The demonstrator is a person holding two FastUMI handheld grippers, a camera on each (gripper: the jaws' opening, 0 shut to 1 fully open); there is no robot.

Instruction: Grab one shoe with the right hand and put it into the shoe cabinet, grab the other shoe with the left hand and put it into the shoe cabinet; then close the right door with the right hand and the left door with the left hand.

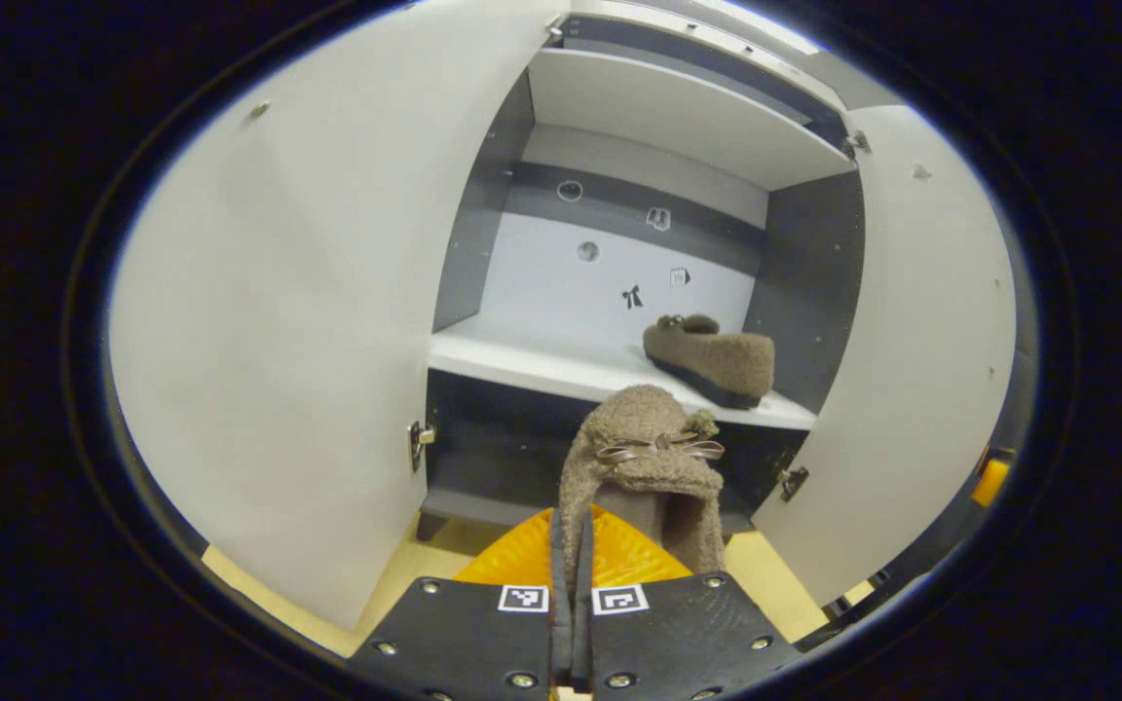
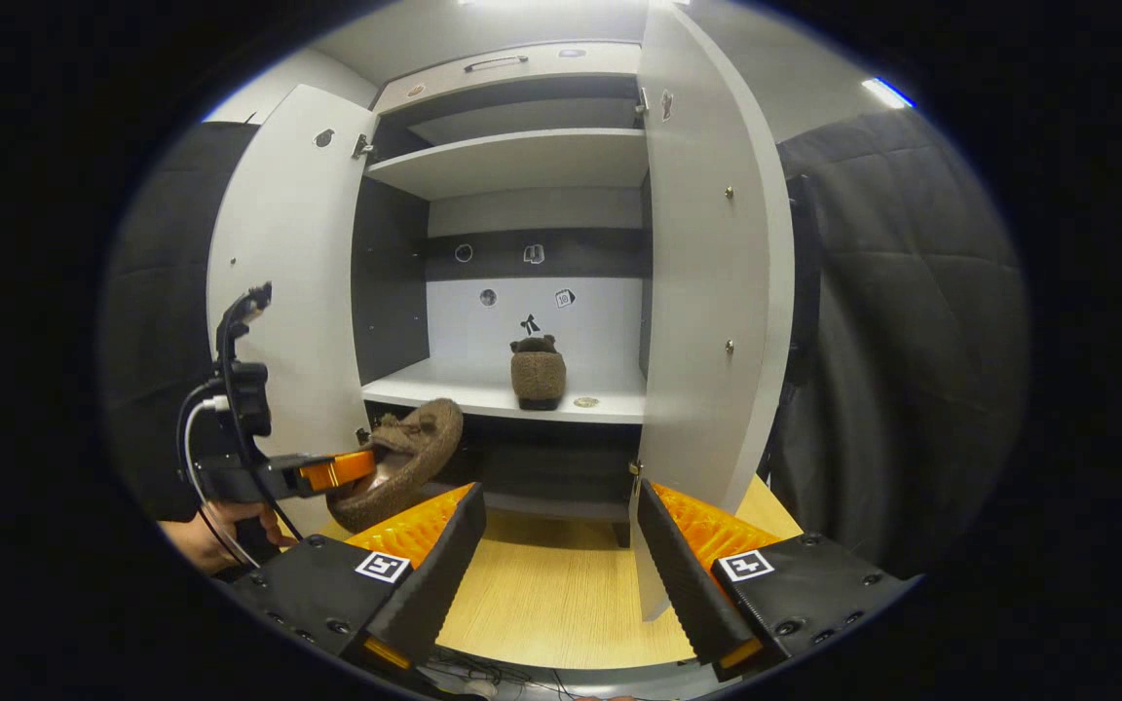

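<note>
One shoe lay shelved; the left claw, pinching the other shoe toe-forward, faced the shelf ahead; the right claw gaped.

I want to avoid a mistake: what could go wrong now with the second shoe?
1. The left gripper pinches only the edge of the held shoe, so it might slip.
2. The first shoe sits on the right of the shelf; aim left to avoid bumping it.
</note>
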